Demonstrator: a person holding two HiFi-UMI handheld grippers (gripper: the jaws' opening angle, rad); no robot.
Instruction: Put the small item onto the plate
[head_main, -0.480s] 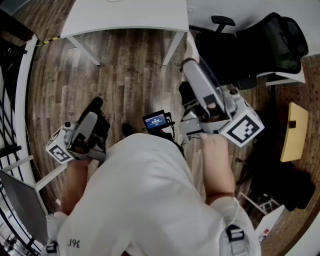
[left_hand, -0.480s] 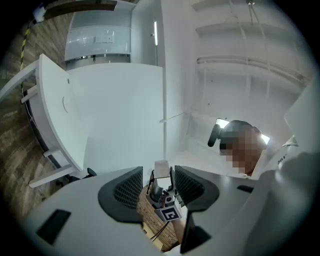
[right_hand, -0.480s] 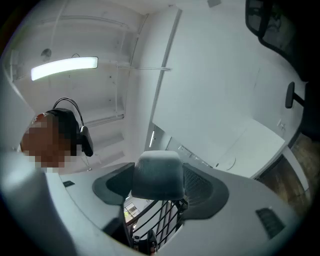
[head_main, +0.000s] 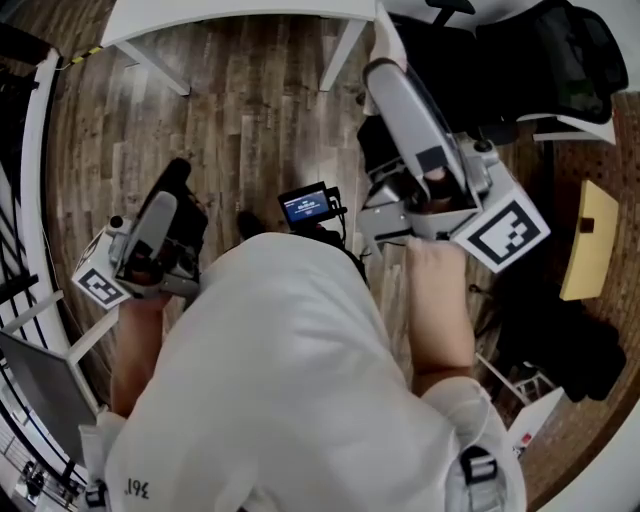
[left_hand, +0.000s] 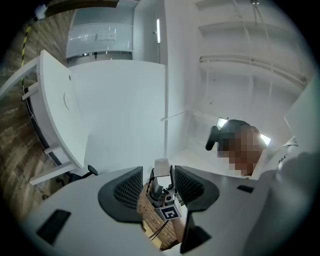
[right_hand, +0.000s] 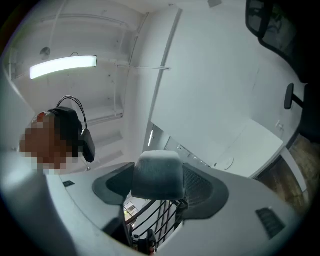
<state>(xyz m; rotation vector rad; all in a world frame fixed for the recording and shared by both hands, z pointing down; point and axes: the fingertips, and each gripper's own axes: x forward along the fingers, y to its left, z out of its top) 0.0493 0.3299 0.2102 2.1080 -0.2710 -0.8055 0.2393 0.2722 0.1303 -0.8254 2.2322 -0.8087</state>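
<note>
Two grippers raised, grey block in the right one

Both tools are held close to the person's chest and tipped upward, well away from any work surface. The right gripper (right_hand: 160, 184) has its jaws spread wide around a grey block (right_hand: 157, 172) with rounded corners. The block fills the gap from pad to pad, so I take it as clamped rather than loose. That would be the small item, carried at the front of the tool. The left gripper (left_hand: 159, 187) has its jaws apart with nothing in them. Through the gap you see only the other tool across the body, with the pale block at its tip.

In the head view the white table (head_main: 240, 15) runs along the top edge, beyond a stretch of wooden floor (head_main: 250, 120). A black office chair (head_main: 560, 60) fills the upper right, and a small lit screen (head_main: 308, 206) hangs at the person's front, mid-frame. No plate shows plainly. A faint round outline on the tabletop in the gripper views is too vague to call.

Holding the block high and near the body looks to me like a carrying posture. The firm grip guards against a slip, and the empty left tool is off at the frame's left, out of the way. The next move calls for reaching the table and finding the plate.
</note>
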